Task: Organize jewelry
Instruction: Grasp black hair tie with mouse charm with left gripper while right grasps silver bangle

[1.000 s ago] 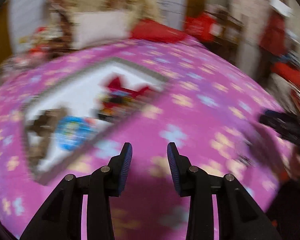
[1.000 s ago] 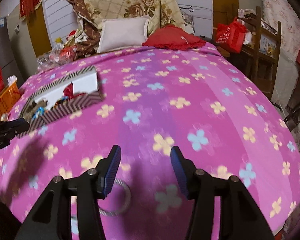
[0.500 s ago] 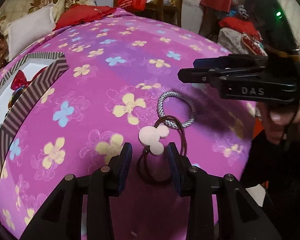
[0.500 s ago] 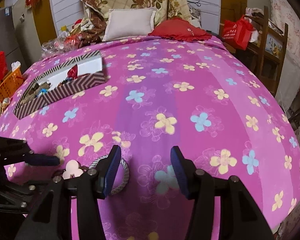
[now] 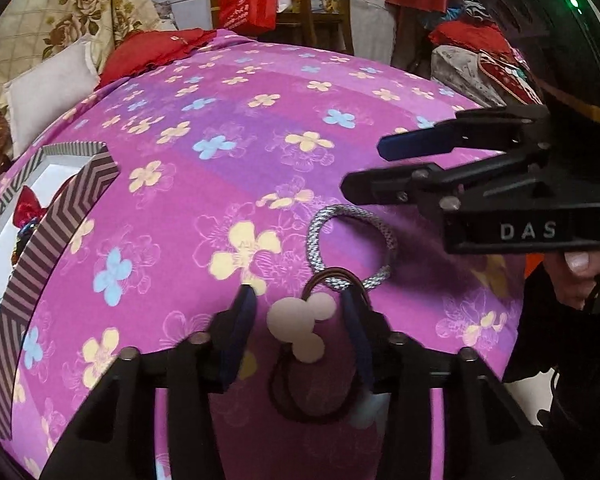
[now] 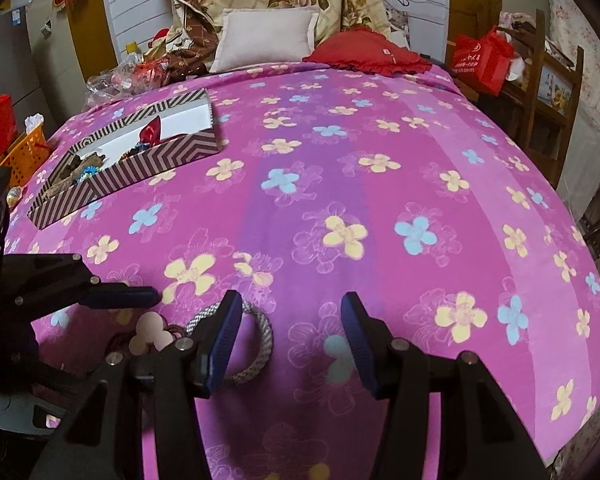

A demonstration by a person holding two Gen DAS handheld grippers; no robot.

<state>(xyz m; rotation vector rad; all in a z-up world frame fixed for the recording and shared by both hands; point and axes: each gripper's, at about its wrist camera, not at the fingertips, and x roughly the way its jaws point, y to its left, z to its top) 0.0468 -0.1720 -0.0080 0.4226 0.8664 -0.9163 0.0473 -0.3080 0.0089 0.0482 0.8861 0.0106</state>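
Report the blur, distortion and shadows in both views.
Left wrist view: the left gripper fingertips are smeared by motion blur, while the silver braided hair ring stays sharp; fisheye bulges the pink flowered bedspread. Right wrist view: mostly sharp, bedspread likewise domed, the right gripper throws a soft shadow beneath itself.

White capital letters "DAS" are printed on the black body of the right gripper [image 5: 384, 168].
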